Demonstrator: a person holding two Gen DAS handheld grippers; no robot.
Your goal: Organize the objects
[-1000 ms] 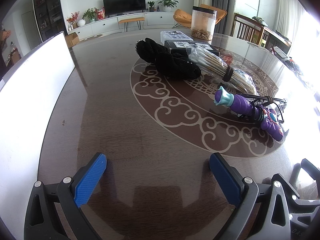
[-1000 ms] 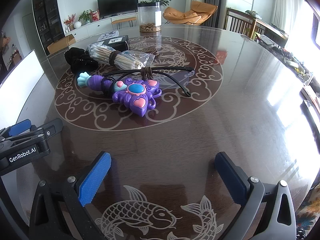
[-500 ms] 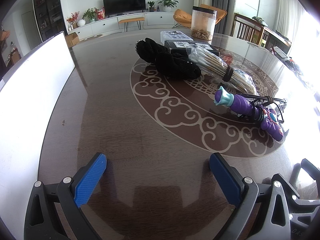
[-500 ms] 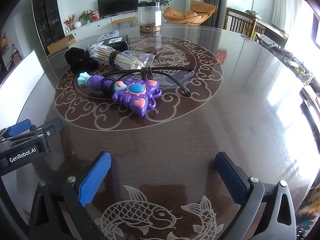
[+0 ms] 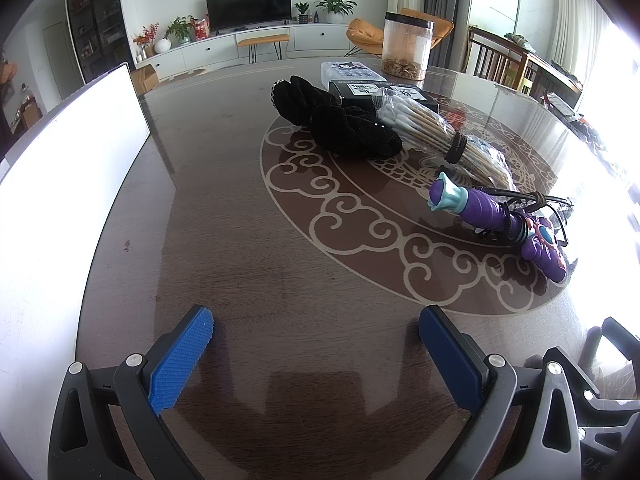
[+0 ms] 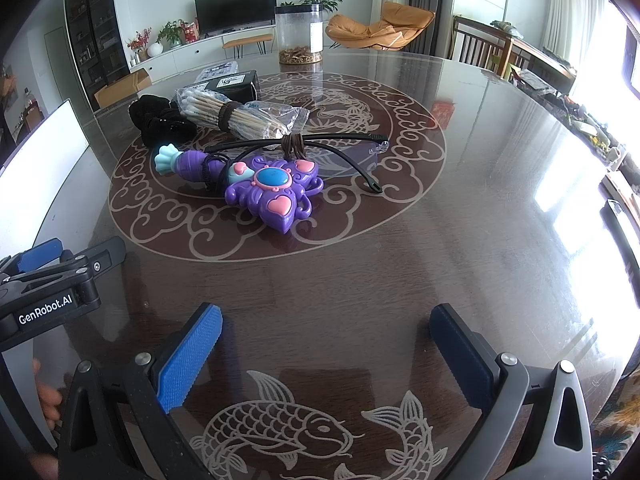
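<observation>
Both grippers idle over the counter (image 6: 460, 240), nothing held. Left gripper (image 5: 316, 340) has its jaws spread wide, blue pads over bare dark wood; right gripper (image 6: 326, 340) is spread the same way, above the fish inlay at the near edge.

Objects are clustered ahead on the scroll medallion:
- purple toy wand (image 6: 256, 184) straight ahead of the right gripper, ahead and far right of the left one
- glasses (image 6: 332, 148) just behind the wand, a brown hair tie round the frame
- bag of cotton swabs (image 6: 236, 114) behind that and left, banded with a hair tie
- black gloves (image 5: 344, 124) ahead of the left gripper, touching the swab bag
- black box (image 5: 380, 94) and clear jar (image 5: 406, 50) furthest out

White board (image 5: 60, 184) stands to the left of the left gripper
</observation>
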